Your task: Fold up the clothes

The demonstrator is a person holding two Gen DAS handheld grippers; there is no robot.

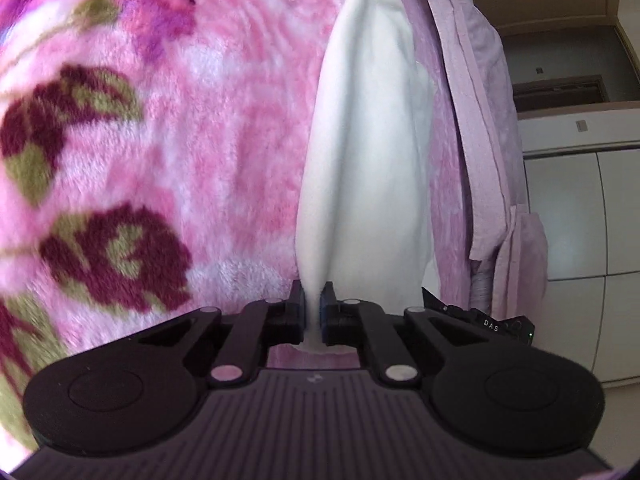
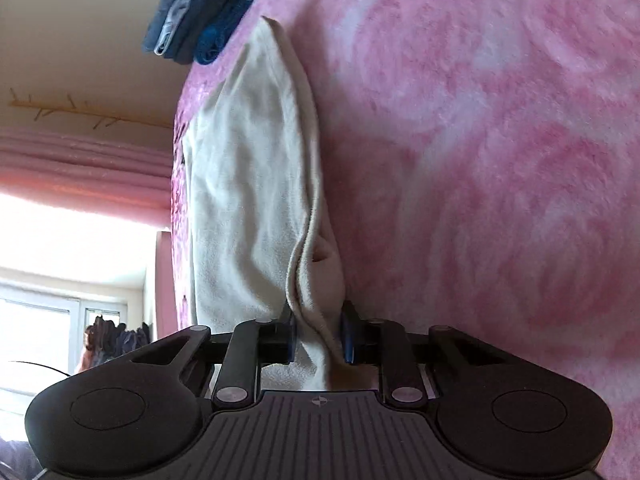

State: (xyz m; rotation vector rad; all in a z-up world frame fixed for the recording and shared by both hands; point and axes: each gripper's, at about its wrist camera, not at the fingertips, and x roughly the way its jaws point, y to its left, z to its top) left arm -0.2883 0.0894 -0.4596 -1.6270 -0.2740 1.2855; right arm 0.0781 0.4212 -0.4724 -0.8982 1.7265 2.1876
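Observation:
A white fleece garment (image 1: 368, 152) lies stretched in a long fold on the pink flowered blanket (image 1: 180, 152). My left gripper (image 1: 313, 304) is shut on one end of it, the cloth pinched thin between the pads. In the right wrist view the same white garment (image 2: 256, 184) runs away from me over the pink blanket (image 2: 480, 160). My right gripper (image 2: 318, 330) is shut on a thicker bunch of its edge, with folded layers squeezed between the blue-padded fingers (image 2: 349, 336).
A lilac robe (image 1: 488, 152) hangs over the bed's edge at the right, with white cabinets (image 1: 580, 240) beyond. A stack of folded blue and grey clothes (image 2: 200, 16) sits at the blanket's far end. A window and pink curtain (image 2: 80, 168) are at the left.

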